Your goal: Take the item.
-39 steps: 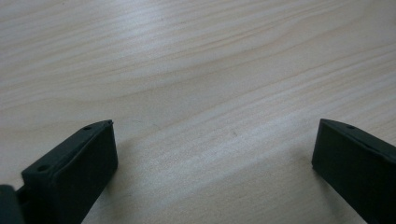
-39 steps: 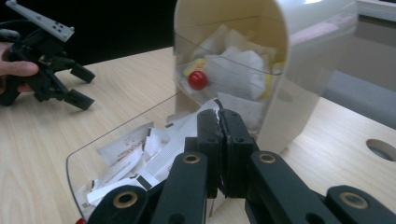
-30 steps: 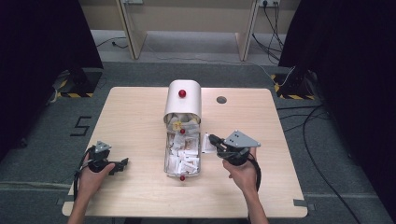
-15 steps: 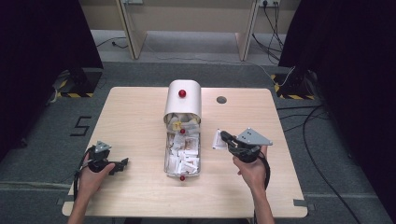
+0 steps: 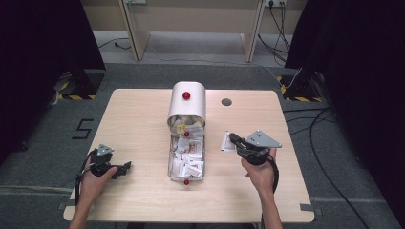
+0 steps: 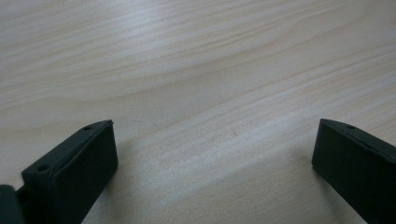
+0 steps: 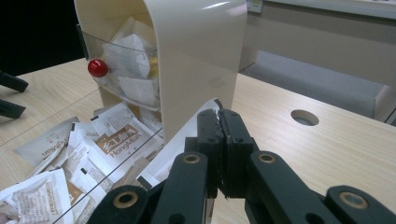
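From up high, the right gripper point(image 5: 232, 139) sits just right of the clear drawer point(image 5: 170, 162) that's pulled out toward the near edge from the cream box point(image 5: 187, 102), and it's got a white sachet point(image 5: 225, 141) pinched in its jaws, held over the table point(image 5: 138, 114) right beside the drawer. The left gripper point(image 5: 125, 166) is way off at the near left, resting low on the wood. In the left gripper view its jaws are spread wide with bare tabletop between them. In the right gripper view the jaws are clamped tight on the sachet point(image 7: 187, 135), with the box point(image 7: 196, 56) just beyond and more sachets piled in the drawer on the left.
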